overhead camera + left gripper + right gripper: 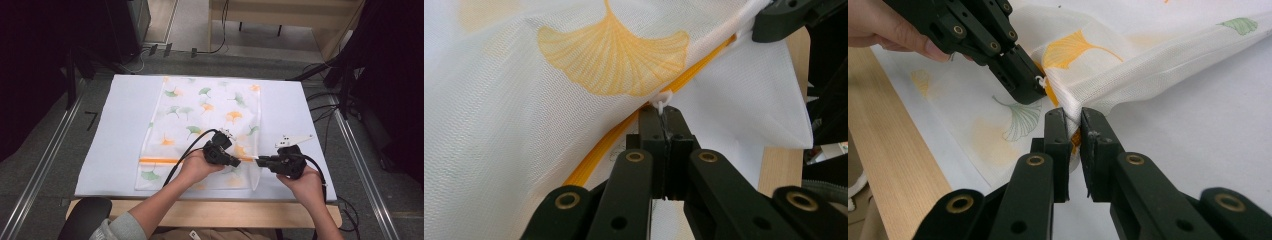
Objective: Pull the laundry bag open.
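The mesh bag, white with green and orange ginkgo leaves, lies flat on the white table, its near end by the table's front edge. An orange zipper runs across that end.

The left gripper has its jaws pressed together on the small white zipper pull; in the left gripper view the pull pokes out just above the closed tips, at the end of the orange zipper. The left hand holds that gripper over the bag's near right part, pointing right.

The right gripper points left, facing the left gripper tip to tip. Its jaws are almost closed and pinch a bunched fold of the bag's cloth at the zipper's right end; in the right gripper view the white mesh is squeezed between the two black tips, with a bit of orange behind. The left gripper sits just beyond, nearly touching. The right hand holds its gripper at the bag's right edge.

Between the two grippers the cloth is lifted off the table into a ridge; a corner flap hangs past the zipper towards the table's wooden front edge.
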Available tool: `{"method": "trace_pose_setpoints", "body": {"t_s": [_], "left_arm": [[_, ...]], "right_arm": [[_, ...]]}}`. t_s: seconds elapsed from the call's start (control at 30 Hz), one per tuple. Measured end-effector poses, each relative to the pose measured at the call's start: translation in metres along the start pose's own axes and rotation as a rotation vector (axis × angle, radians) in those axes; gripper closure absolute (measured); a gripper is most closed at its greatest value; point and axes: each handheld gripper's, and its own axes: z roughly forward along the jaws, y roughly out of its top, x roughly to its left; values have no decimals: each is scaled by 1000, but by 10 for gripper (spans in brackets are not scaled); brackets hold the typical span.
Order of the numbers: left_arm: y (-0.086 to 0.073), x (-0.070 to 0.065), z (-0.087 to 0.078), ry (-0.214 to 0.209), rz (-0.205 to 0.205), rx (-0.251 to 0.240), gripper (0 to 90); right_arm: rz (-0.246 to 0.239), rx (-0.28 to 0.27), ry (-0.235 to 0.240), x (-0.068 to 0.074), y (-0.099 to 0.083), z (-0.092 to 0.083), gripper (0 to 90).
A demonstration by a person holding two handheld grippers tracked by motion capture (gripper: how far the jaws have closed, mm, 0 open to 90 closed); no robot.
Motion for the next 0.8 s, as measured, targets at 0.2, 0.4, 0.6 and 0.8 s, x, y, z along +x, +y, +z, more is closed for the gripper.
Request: {"method": "trace_pose_setpoints", "body": {"t_s": [0.2, 0.4, 0.6, 0.8], "left_arm": [[-1, 0, -3, -2, 2, 7, 900], [-7, 7, -7, 5, -14, 7, 900], [-21, 27, -23, 27, -56, 17, 900], [-25, 24, -26, 17, -31, 7, 900]], "right_arm": [[0, -5, 1, -1, 0, -1, 844], [-1, -12, 8, 0, 1, -3, 849], [8, -13, -2, -4, -1, -5, 847], [12, -12, -7, -4, -1, -5, 846]]}}
